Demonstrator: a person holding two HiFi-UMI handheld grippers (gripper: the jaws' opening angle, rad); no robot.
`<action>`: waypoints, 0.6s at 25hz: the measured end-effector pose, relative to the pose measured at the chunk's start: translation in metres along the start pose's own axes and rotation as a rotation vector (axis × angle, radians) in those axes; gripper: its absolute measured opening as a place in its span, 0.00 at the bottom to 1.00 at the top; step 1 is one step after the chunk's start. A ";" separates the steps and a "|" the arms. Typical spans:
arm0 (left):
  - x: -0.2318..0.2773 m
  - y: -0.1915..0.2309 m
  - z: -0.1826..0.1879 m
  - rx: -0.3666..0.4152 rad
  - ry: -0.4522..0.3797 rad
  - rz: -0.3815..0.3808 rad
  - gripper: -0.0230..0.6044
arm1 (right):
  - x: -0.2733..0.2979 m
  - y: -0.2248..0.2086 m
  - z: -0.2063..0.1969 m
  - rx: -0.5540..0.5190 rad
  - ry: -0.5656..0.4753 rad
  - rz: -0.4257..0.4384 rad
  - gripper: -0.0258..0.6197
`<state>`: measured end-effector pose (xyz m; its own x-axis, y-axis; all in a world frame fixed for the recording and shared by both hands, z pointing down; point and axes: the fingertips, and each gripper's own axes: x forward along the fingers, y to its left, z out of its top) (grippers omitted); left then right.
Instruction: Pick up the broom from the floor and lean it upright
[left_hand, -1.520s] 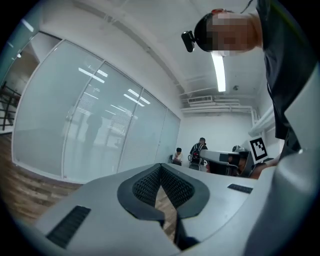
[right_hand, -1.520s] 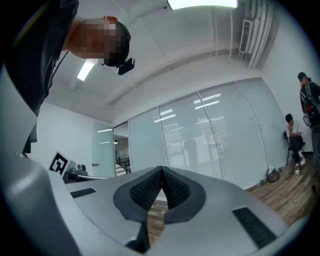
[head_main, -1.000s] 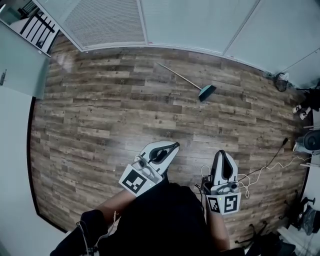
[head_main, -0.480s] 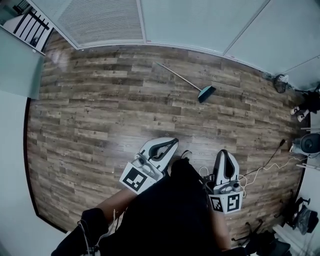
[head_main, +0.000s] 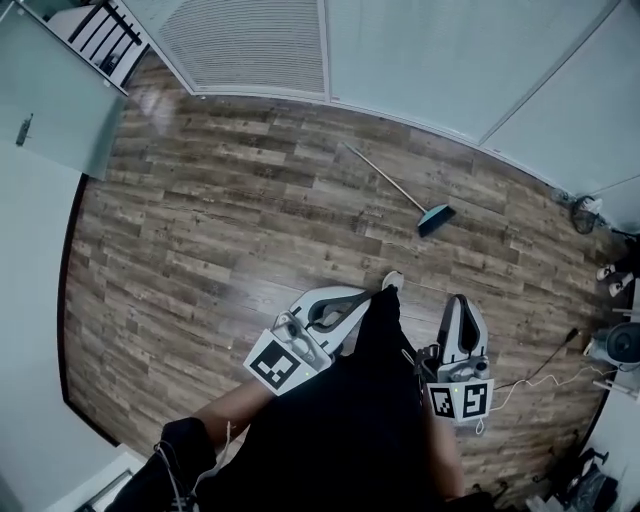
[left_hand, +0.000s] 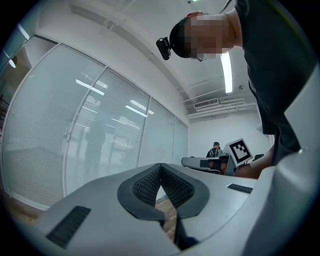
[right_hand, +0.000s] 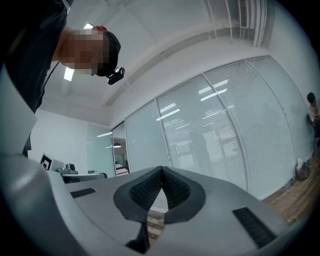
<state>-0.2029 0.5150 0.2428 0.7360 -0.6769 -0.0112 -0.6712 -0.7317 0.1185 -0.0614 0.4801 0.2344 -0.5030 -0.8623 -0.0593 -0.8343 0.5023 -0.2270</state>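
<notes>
Dark clothing fills the head view's lower centre, hiding all but the toe of a shoe. The broom, upper right, is too small to show bristles. At right, the frame crops a round appliance.

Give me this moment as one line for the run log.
stage: before pickup; broom: on floor, untouched; left claw: shut, empty; right claw: shut, empty

Floor brown wood-plank pattern; broom head teal; left gripper, right gripper white-grey w/ blk/wht square markers; clothes blk.
</notes>
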 end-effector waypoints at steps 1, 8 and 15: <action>0.005 0.006 0.000 -0.005 0.004 0.021 0.07 | 0.008 -0.004 0.000 -0.002 -0.001 0.016 0.06; 0.064 0.046 0.000 -0.026 -0.004 0.138 0.07 | 0.060 -0.054 0.004 0.001 0.007 0.100 0.06; 0.140 0.074 0.000 -0.021 0.024 0.173 0.07 | 0.097 -0.117 0.005 0.025 0.042 0.126 0.06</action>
<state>-0.1496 0.3659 0.2505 0.6115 -0.7904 0.0353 -0.7864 -0.6022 0.1376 -0.0117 0.3373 0.2503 -0.6131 -0.7886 -0.0479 -0.7583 0.6044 -0.2443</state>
